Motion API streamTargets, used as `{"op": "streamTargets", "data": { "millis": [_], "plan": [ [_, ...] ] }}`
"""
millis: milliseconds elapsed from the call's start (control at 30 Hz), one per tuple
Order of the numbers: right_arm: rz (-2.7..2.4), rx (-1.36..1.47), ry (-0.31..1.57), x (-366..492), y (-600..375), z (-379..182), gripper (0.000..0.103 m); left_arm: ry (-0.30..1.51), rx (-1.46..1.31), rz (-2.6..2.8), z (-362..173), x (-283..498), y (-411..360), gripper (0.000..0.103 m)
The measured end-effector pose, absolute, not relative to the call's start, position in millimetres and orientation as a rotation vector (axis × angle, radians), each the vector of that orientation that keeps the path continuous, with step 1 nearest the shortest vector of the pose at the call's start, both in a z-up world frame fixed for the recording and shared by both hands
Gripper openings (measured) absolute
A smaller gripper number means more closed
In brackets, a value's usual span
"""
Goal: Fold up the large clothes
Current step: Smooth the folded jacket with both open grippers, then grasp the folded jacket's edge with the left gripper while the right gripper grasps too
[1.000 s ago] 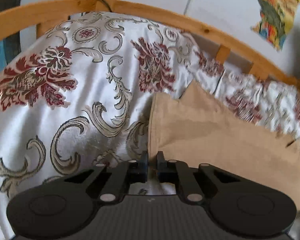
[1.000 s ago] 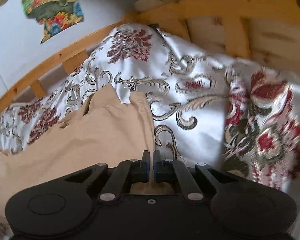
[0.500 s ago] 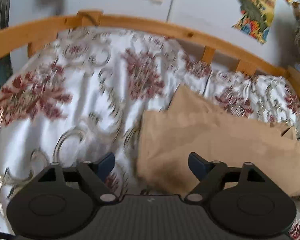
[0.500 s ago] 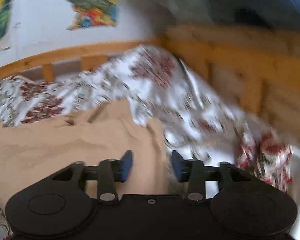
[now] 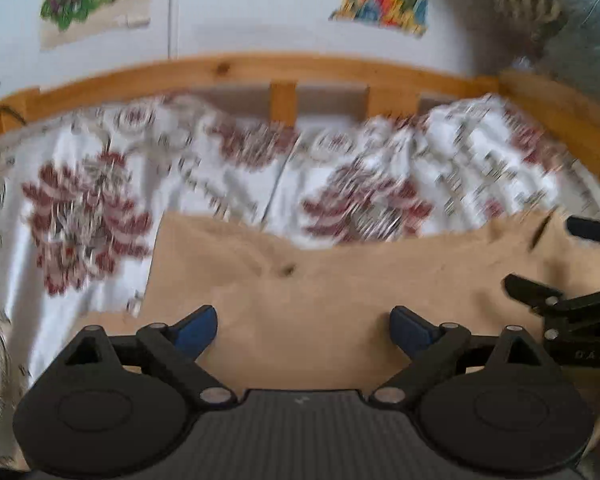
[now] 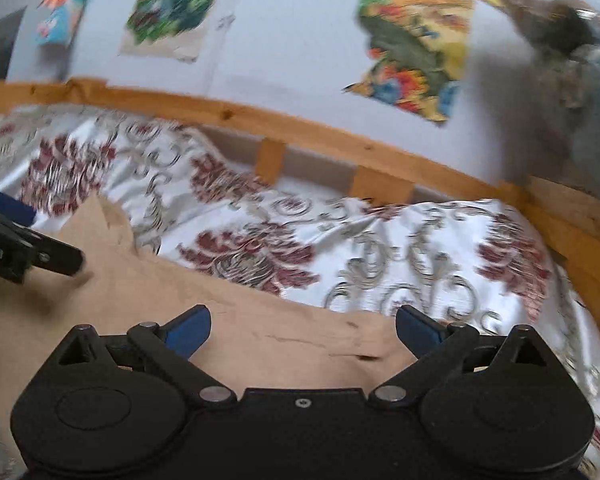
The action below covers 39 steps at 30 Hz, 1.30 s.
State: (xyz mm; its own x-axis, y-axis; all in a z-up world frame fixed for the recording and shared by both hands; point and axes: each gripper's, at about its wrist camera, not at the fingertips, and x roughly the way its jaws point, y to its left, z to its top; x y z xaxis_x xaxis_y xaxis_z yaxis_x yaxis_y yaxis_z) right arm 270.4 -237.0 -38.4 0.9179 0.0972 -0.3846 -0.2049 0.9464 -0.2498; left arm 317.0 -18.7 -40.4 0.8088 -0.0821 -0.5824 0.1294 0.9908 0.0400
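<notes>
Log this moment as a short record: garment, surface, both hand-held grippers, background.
garment: tan garment, lying flat on the bedspread, held by neither gripper
surface: white bedspread with dark red floral print, inside a wooden bed frame
left hand-held gripper: jaws opening, above the garment, pads not pressing on it
right hand-held gripper: jaws opening, above the garment's far edge, pads not pressing on it
background: white wall with colourful pictures
image quality: motion blur in both views
</notes>
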Motion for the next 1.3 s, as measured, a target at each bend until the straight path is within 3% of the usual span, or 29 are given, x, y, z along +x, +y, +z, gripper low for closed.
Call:
{"op": "streamTargets", "data": {
  "millis": [167,300,500,700,1000,1300],
  "plan": [
    [0.181,-0.233,0.452,283,-241,-79,0.099,0.661,-0.038,-0.141,-77,320,16,0.096],
    [0.146,-0.297,0.413,279,-231,-88,0.099,0.681,0.074,-0.17,-86,322,15,0.097],
    [0.174,-0.218,0.461,263,-253,-70,0.095,0.729,0.071,-0.081,-66,313,9,0.098],
    [0.011,-0.061,0.419,198,-324,-36,0.098,0.665,-0.088,-0.156,-45,256,31,0.102],
    [-0.102,0.063,0.535,190,-366,-91,0.098,0.698,-0.038,-0.09,-62,247,35,0.103],
    [-0.117,0.031,0.55,194,-360,-95,0.102,0.673,-0.053,-0.03,-62,238,29,0.103]
  ]
}}
